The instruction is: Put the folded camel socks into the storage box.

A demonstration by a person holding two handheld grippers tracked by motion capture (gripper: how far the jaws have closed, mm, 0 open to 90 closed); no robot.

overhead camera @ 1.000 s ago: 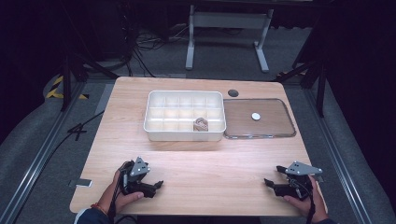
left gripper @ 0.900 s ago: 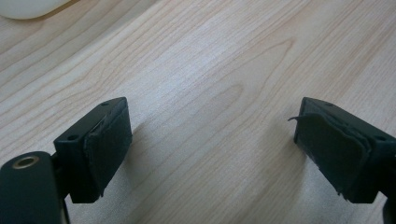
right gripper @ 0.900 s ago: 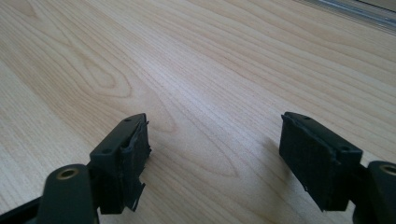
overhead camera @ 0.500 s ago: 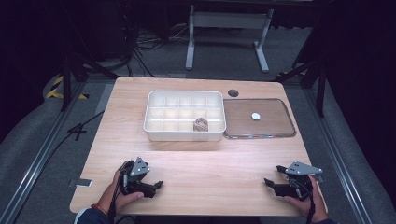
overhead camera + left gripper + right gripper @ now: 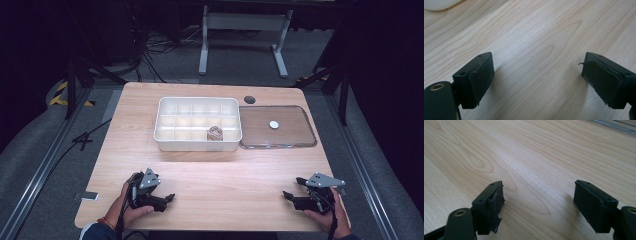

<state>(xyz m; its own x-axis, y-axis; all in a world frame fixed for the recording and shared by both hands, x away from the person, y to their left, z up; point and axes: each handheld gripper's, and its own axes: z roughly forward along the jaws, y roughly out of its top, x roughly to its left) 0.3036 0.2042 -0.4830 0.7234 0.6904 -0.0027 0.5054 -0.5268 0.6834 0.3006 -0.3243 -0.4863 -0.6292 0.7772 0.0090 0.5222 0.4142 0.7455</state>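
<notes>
nearest the person, the left gripper [image 5: 167,199] and the right gripper [image 5: 288,196] rest low on the worktop [image 5: 220,175], each in a hand, well apart from one another and from everything else. both stand spread with nothing between the jaws; the gripper views show bare wood grain between the black pads [image 5: 482,77], whose facing looks frayed at the edges on the right gripper [image 5: 537,205].

farther off, mid-worktop, sits a white tray [image 5: 165,137] divided into small compartments. one compartment in the near row, right of centre, holds a small brown thing [image 5: 215,133], the nearest loose thing to either gripper. it looks lumpy and layered, perhaps coiled or folded, though it is too small to tell just what. i judge it light and probably somewhat soft, so a gentle pinch across its middle from above should do; the compartment walls stand close, so the jaws would need to drop straight in.

just right of the tray, touching or nearly so, lies a clear lid [image 5: 295,140] flat on the worktop, with a small white disc [image 5: 273,124] at its middle. beyond, a dark round hole [image 5: 249,99] sits near the far edge
</notes>
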